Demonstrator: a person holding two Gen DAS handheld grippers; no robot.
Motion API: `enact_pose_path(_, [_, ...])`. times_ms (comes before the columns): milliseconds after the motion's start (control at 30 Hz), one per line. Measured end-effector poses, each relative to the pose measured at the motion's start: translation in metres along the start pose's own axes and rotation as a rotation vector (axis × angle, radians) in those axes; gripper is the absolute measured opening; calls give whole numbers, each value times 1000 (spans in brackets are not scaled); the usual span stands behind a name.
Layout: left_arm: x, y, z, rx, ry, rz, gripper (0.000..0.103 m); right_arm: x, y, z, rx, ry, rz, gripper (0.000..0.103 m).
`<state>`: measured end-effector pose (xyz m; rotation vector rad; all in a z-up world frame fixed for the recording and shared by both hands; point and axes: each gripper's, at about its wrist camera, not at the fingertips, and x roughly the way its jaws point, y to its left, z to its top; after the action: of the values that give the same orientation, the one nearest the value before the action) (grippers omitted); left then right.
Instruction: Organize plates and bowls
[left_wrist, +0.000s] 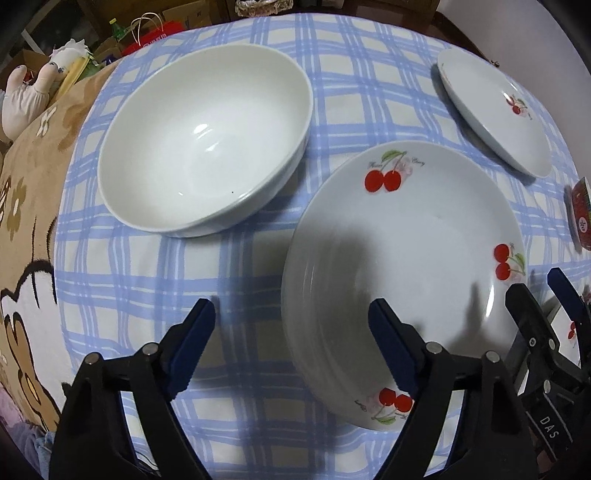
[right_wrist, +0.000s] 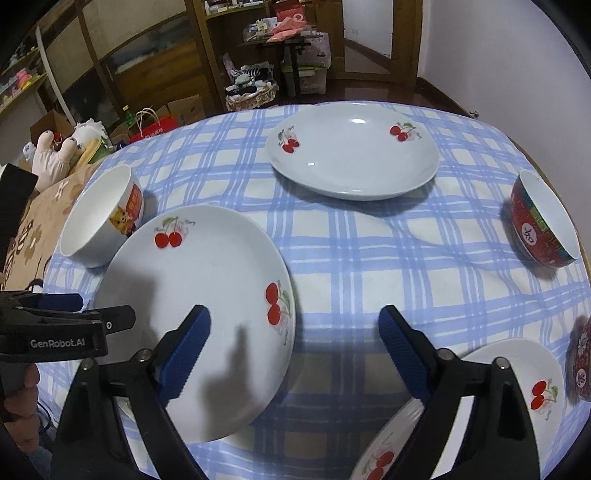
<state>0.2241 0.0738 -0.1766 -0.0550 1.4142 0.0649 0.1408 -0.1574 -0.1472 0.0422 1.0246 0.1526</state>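
Blue-checked tablecloth (right_wrist: 351, 258) lies under your wide-apart, empty left gripper (left_wrist: 291, 345) and right gripper (right_wrist: 295, 347), whose arms hide the white cherry-print ceramic plate's (right_wrist: 192, 295) near rim.

cherry plates (right_wrist: 354, 155) flat, white bowl (left_wrist: 203, 140) upright — checked cloth

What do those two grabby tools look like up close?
Both look alike. The left tool has two black plastic arms with silver round pins at the joints, ending in dark blue ribbed pads. The right tool is the same: black arms, silver pins, blue ridged pads. White lettering reads "GenRobot.AI" on one black body and "DAS" on the other.
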Motion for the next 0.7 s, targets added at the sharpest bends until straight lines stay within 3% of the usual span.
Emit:
enact_pose_path(200, [4, 3, 1, -8, 5, 0, 83, 2, -1, 0, -2, 9, 2, 93])
enact_pose_path(367, [7, 5, 2, -18, 11, -3, 76, 6, 0, -2, -9, 17, -2, 93])
enact_pose_path(433, [9, 6, 2, -11, 5, -10, 73, 9, 2, -3, -21, 25, -8, 87])
enact_pose_path(567, [10, 7, 2, -6, 3, -20, 55, 13, 3, -4, -29, 36, -12, 84])
enact_pose_path(633, [10, 6, 1, -7, 6, -18, 43, 14, 2, -5, -29, 47, -3, 70])
enact_pose_path(700, [8, 5, 0, 3, -9, -18, 34, 17, 2, -6, -23, 72, 7, 62])
